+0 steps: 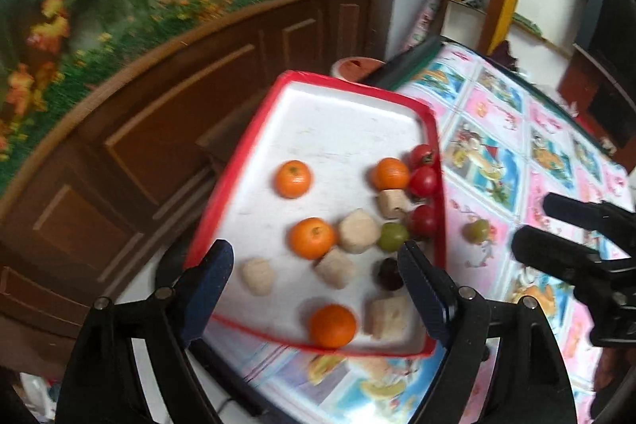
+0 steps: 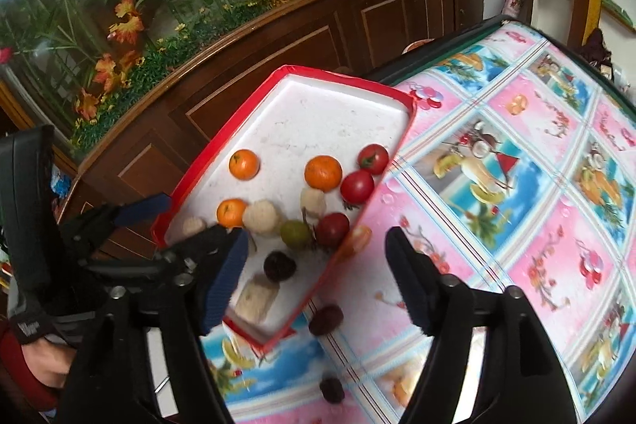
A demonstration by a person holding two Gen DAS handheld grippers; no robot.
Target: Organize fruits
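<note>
Tray (image 1: pixel 318 114) — white, red-rimmed, lying at the desk's (image 1: pixel 516 153) left edge, its far corner overhanging toward the wooden cabinet (image 1: pixel 159 130). The desk carries a pink and blue fruit-print cloth.

Contents of tray:
- Oranges, four: one (image 1: pixel 293 179) mid-tray, one (image 1: pixel 390 174) toward the right rim, one (image 1: pixel 312 238) near centre, one (image 1: pixel 332 326) against the near rim.
- Tomatoes, three: a column along the right rim (image 1: pixel 422 156), (image 1: pixel 423 181), (image 1: pixel 423 220).
- Green grape (image 1: pixel 392 236) just beside the lowest tomato.
- Dark grape (image 1: pixel 387 273) near the right rim, partly hidden by a tool finger.
- Pale peeled pieces, several, blurred: one (image 1: pixel 358 230) touching the central orange, another (image 1: pixel 258 275) near the left rim, a blocky one (image 1: pixel 387 316) beside the nearest orange.

On the desk, outside the tray:
- Green grape (image 1: pixel 476 230), just beyond the right rim.
- Dark fruits, two: one (image 2: pixel 326 319) beside the tray's near corner, one (image 2: pixel 332 389) nearer the desk's front edge.

Left tool (image 1: pixel 318 289) — released, fingers spread wide over the near end of the tray, holding nothing.

Right tool (image 2: pixel 318 281) — released, fingers apart, straddling the tray's right rim near its corner, holding nothing.
</note>
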